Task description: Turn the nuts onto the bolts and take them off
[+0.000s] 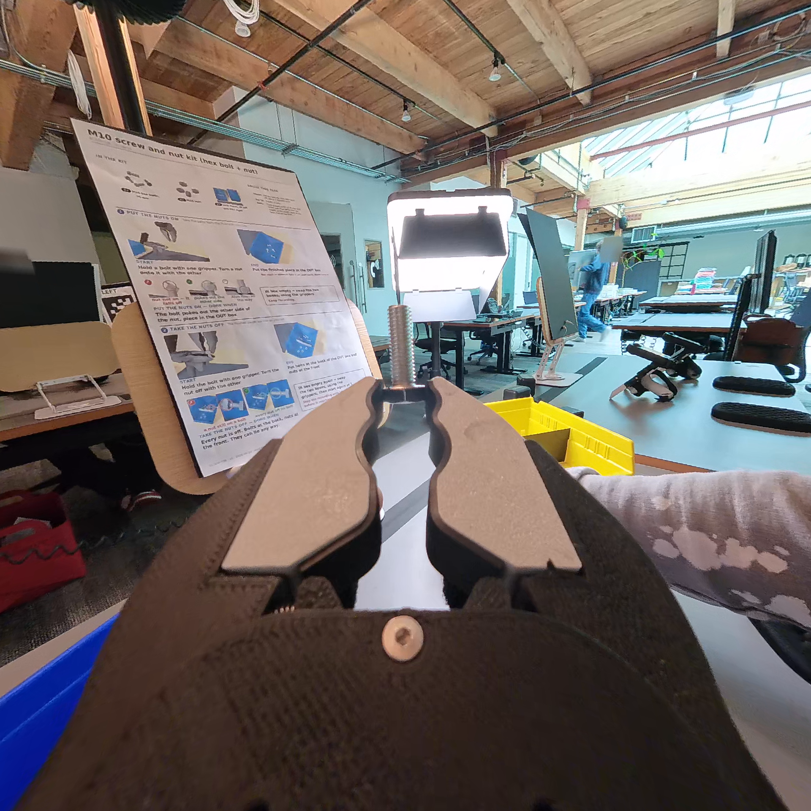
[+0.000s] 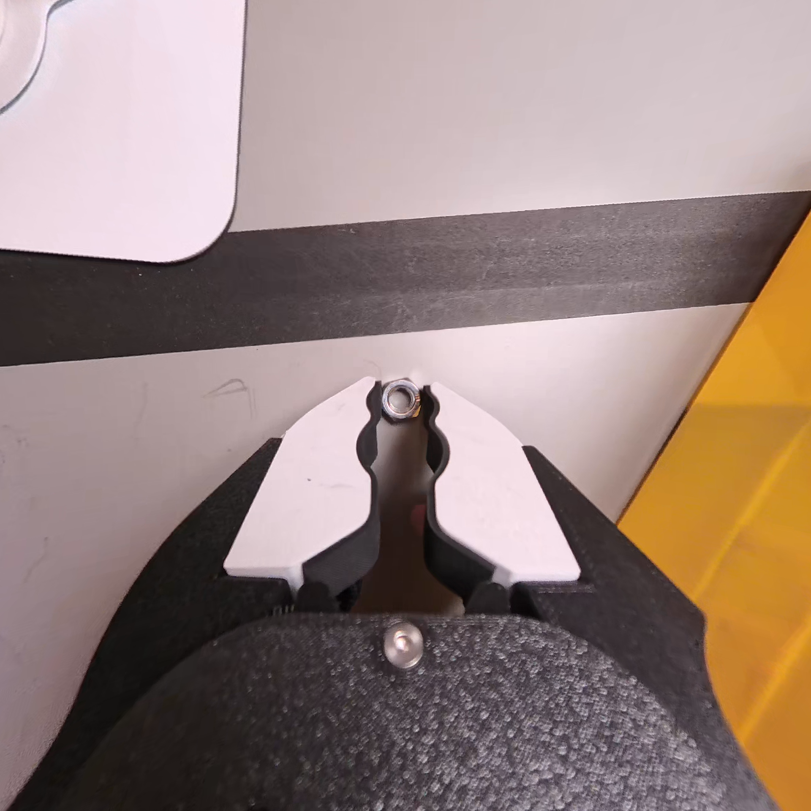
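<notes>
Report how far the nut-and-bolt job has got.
Done: both parts are picked up. The left tongs clamp the bolt by its head, with the bare threaded shank pointing up. The right tongs pinch a nut at their tips, above the table. In hand: bringing the two together. Left: seat the nut on the thread and turn it on.

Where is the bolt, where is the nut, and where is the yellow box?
bolt point(image 1: 400, 342): left wrist view, on its threaded shaft.
nut point(image 2: 400, 400): right wrist view, on its shiny ring.
yellow box point(image 1: 583, 443): left wrist view, on its side wall.
</notes>
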Demonstrator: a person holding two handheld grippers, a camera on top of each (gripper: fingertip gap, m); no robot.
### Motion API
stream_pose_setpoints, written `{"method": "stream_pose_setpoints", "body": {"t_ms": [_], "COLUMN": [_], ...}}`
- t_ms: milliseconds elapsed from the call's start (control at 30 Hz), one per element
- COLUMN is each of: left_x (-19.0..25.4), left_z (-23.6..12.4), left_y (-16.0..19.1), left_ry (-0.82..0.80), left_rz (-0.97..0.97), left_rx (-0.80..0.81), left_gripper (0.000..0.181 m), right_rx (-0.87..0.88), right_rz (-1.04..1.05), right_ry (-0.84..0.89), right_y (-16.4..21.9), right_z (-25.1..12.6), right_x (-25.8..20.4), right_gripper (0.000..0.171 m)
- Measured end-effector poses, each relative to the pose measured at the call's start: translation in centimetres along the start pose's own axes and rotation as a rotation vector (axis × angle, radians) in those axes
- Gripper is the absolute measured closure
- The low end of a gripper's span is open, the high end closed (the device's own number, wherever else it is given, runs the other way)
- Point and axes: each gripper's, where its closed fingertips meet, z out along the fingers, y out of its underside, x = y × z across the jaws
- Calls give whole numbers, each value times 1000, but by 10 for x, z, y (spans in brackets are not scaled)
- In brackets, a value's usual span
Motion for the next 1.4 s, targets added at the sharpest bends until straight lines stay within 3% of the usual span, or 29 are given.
{"method": "stream_pose_setpoints", "body": {"t_ms": [133,300,400,467,633,767,1400], "left_x": [4,10,11,13,22,28,26], "left_z": [2,5,6,7,8,10,13], "left_y": [1,3,5,5,2,4,17], "left_ry": [13,19,18,21,36,46,40], "left_rz": [1,23,29,36,65,74,76], "left_rx": [-5,-19,-31,-34,-34,-42,-83], "left_gripper": [163,163,163,163,163,163,162], "right_rx": [128,375,492,507,401,343,99], "right_rz": [-117,-259,-293,-291,-237,-236,-319], "right_ry": [-116,-329,-344,-302,-175,-120,-165], "right_y": [-12,-32,-43,-44,-16,9,52], "right_z": [-30,-133,-191,-208,-194,-180,-122], "right_x": [-38,-82,-62,-27,70,110,124], "right_gripper": [154,154,154,154,154,154,153]}}
